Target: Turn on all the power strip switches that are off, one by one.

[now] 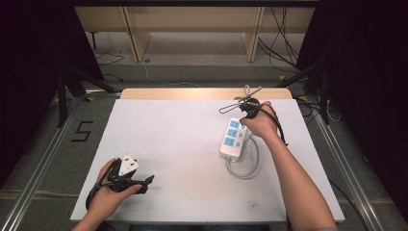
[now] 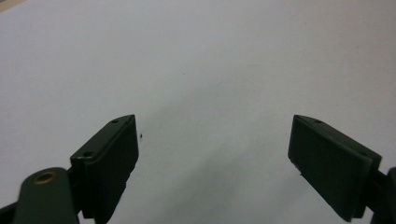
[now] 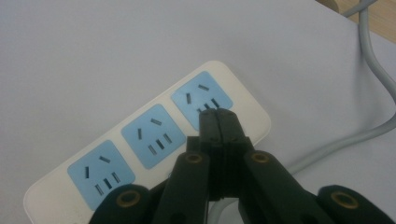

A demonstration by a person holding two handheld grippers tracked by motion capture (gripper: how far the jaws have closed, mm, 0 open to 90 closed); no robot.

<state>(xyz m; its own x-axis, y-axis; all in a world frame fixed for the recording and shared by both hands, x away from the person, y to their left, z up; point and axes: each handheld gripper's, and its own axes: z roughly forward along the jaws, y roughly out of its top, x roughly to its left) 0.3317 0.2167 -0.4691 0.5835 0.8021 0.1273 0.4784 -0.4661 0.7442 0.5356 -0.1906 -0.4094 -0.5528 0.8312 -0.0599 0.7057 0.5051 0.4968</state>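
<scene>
power strip (image 3: 154,140) under closed right claw (image 3: 218,114) (left claw (image 2: 215,144) agape)

We see a white table (image 1: 183,144) with a wooden strip along its far edge. On its right half lies a white power strip (image 1: 233,138), its grey cable (image 1: 245,168) curling toward us.

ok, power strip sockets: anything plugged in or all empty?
All empty. The power strip shows three blue sockets with bare slots. The right gripper, jaws shut, hovers over the end socket holding nothing.
</scene>
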